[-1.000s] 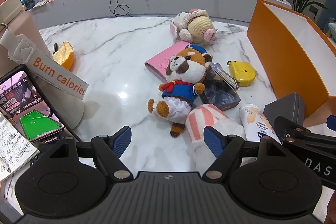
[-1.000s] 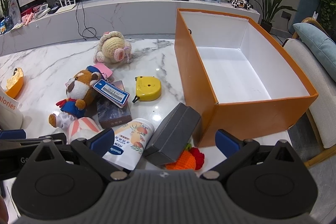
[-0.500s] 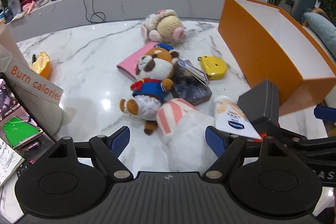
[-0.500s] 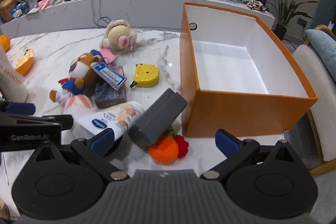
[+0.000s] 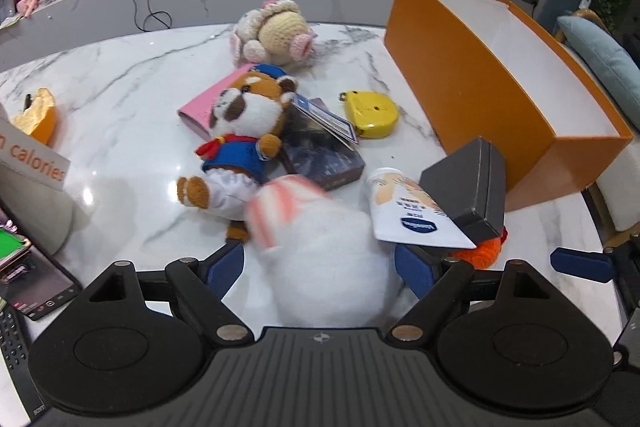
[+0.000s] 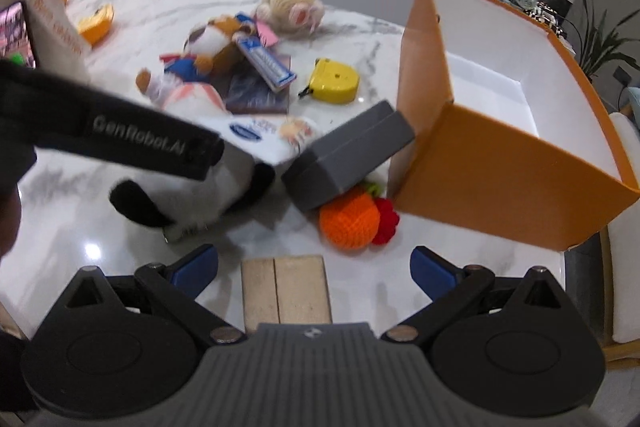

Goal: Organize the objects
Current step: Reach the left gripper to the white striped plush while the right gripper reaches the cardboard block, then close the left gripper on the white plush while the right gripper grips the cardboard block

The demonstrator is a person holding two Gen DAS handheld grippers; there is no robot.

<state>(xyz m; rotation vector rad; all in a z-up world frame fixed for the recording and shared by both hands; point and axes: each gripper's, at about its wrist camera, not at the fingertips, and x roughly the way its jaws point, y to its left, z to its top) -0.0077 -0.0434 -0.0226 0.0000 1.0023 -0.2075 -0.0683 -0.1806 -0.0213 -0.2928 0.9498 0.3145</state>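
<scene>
My left gripper (image 5: 320, 269) is open, its jaws on either side of a white plush rabbit with pink-striped ears (image 5: 320, 259), not closed on it. The rabbit also shows in the right wrist view (image 6: 200, 183), under the left gripper's body (image 6: 120, 131). My right gripper (image 6: 314, 269) is open and empty above a small wooden block (image 6: 286, 291). An open orange box (image 5: 500, 83) stands at the right, empty inside (image 6: 488, 99). A grey box (image 6: 348, 159) leans on an orange crochet toy (image 6: 350, 223).
On the marble table (image 5: 120, 99) lie a sailor plush (image 5: 240, 143), a crochet doll (image 5: 276, 37), a pink booklet (image 5: 208, 103), a dark packet (image 5: 324, 155), a yellow tape measure (image 5: 372, 113), a white tube (image 5: 404, 211), an orange half (image 5: 36, 115) and a phone (image 5: 24, 279).
The left gripper has moved forward and right, so the rabbit now sits between its jaws. The right gripper has pulled back and swung left; the wooden block has come into view.
</scene>
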